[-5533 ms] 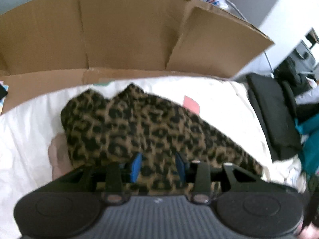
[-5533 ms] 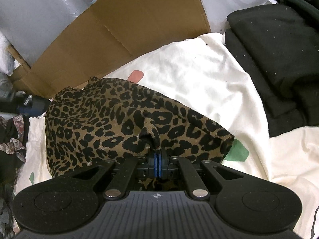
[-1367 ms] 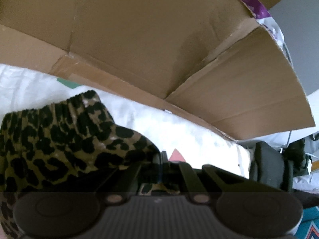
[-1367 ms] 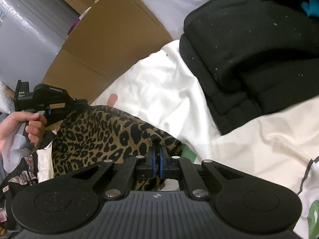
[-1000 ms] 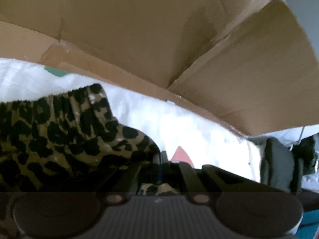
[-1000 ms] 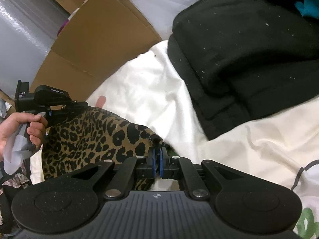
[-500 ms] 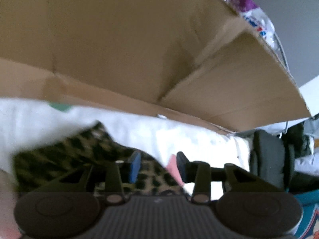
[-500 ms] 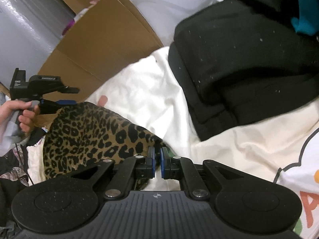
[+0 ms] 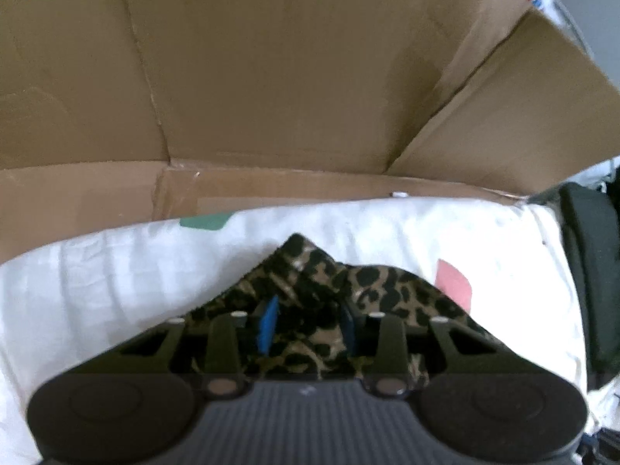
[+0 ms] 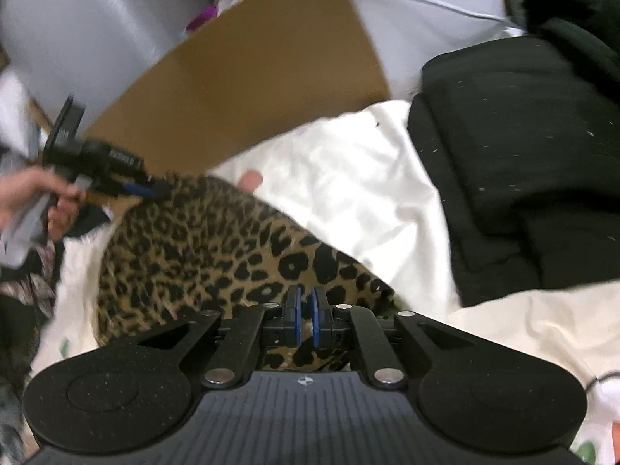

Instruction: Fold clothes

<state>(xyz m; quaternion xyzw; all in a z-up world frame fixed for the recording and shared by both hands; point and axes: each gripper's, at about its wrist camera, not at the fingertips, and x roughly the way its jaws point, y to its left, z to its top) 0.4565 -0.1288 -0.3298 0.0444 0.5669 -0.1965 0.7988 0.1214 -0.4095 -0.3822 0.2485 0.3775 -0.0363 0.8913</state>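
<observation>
A leopard-print garment (image 9: 387, 290) lies on a white sheet (image 9: 116, 271), one corner pointing towards the cardboard. My left gripper (image 9: 308, 321) is open just above that corner, with cloth showing between its blue pads (image 9: 267, 325) but not pinched. In the right wrist view the garment (image 10: 201, 248) spreads flat to the left. My right gripper (image 10: 306, 306) hovers at its near edge, jaws parted by a narrow gap and holding nothing. The left gripper (image 10: 151, 190), held by a hand (image 10: 38, 201), sits at the garment's far corner.
A tall brown cardboard sheet (image 9: 271, 77) stands behind the bedding. A stack of folded black clothes (image 10: 523, 155) lies on the right, also at the right edge of the left wrist view (image 9: 593, 255). More patterned fabric (image 10: 35, 290) lies at the left.
Both grippers have let go of the leopard garment. The left one opened wide and the right one parted slightly. The garment dropped flat onto the sheet.
</observation>
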